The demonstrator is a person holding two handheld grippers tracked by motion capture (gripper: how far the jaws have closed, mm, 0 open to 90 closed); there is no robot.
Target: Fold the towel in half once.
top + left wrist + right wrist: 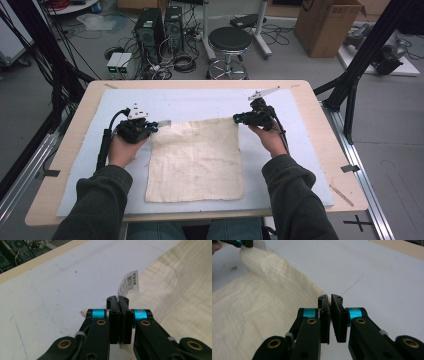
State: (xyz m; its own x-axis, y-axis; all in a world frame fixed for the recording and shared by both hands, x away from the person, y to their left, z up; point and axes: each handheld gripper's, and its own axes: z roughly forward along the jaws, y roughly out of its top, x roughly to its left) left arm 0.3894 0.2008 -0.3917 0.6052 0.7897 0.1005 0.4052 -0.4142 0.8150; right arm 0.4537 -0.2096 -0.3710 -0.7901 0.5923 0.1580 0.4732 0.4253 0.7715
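Cloth [196, 160], cream and faintly gridded, lies flat, both far corners clamped in fingers [117, 305].

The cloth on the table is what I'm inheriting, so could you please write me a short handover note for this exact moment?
Left gripper: shut on the far left corner of the cloth, beside its white barcode tag.
Right gripper: shut on the far right corner.
Cloth: cream, spread on the white mat, far edge slightly lifted between the grippers, near edge lying flat.
Done: both far corners gripped.
Left: probably a fold, bringing the far edge toward the near edge, then releasing.
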